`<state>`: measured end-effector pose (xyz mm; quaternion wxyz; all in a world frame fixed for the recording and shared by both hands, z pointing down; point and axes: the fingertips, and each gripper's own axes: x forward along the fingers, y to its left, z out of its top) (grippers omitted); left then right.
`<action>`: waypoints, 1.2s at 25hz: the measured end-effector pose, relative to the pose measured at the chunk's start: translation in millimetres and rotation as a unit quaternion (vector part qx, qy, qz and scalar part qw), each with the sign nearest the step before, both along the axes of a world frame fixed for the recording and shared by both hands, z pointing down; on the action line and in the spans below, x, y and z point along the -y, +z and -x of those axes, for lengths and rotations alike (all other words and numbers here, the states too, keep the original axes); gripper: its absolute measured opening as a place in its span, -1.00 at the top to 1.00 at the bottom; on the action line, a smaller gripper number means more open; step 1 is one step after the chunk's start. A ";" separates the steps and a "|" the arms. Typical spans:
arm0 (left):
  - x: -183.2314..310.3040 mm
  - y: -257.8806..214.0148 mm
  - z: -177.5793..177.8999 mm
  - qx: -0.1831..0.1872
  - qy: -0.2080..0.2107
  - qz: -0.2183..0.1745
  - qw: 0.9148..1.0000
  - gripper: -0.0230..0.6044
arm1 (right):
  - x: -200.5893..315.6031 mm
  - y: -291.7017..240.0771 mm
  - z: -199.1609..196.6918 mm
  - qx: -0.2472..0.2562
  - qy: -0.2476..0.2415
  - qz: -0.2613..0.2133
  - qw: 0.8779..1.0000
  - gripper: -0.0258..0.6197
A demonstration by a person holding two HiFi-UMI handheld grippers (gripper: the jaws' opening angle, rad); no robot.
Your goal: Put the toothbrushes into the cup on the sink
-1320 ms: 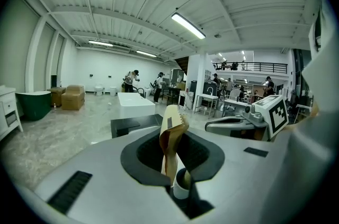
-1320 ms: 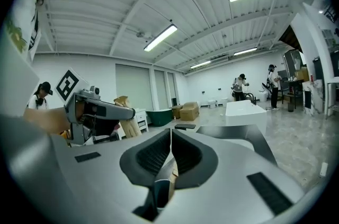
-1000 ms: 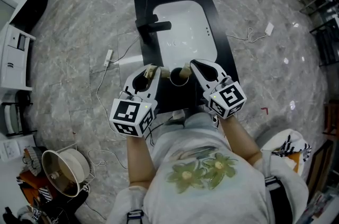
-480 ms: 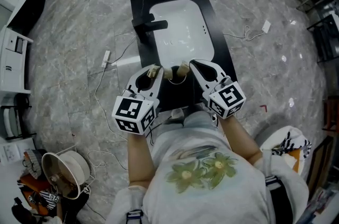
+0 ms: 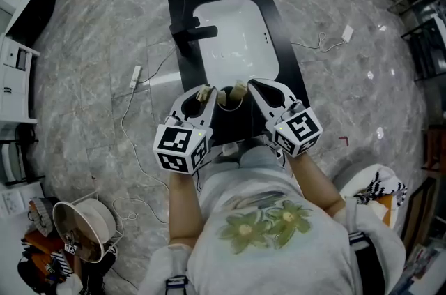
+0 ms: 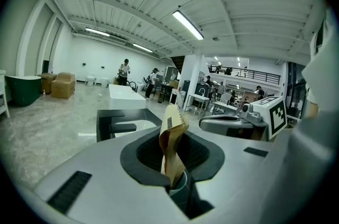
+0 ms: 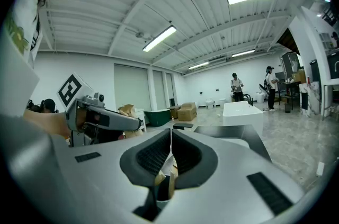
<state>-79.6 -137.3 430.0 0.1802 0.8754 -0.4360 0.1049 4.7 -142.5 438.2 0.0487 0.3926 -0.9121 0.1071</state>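
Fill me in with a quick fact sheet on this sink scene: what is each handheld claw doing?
Place: sink with a white basin in a black top, black tap on one side
Left gripper: closed on a tan paper packet, presumably a wrapped toothbrush, held upright
Cup: directly under the packet's lower end
Right gripper: jaws together, nothing visible between the tips, beside the left one
Progress: packet at the cup, not yet released
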 end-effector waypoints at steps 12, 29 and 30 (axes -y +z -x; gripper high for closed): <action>4.4 20.2 2.8 0.000 -0.013 0.023 1.000 0.74 | 0.7 4.2 2.0 -0.009 -0.004 0.005 1.000 0.78; 6.0 33.2 -2.6 0.011 -0.039 0.040 0.998 0.74 | 7.7 2.2 -4.9 -0.016 -0.019 0.016 1.000 0.78; 6.3 34.1 -3.1 0.011 -0.041 0.041 0.998 0.74 | 8.1 1.8 -4.9 -0.017 -0.021 0.016 1.000 0.78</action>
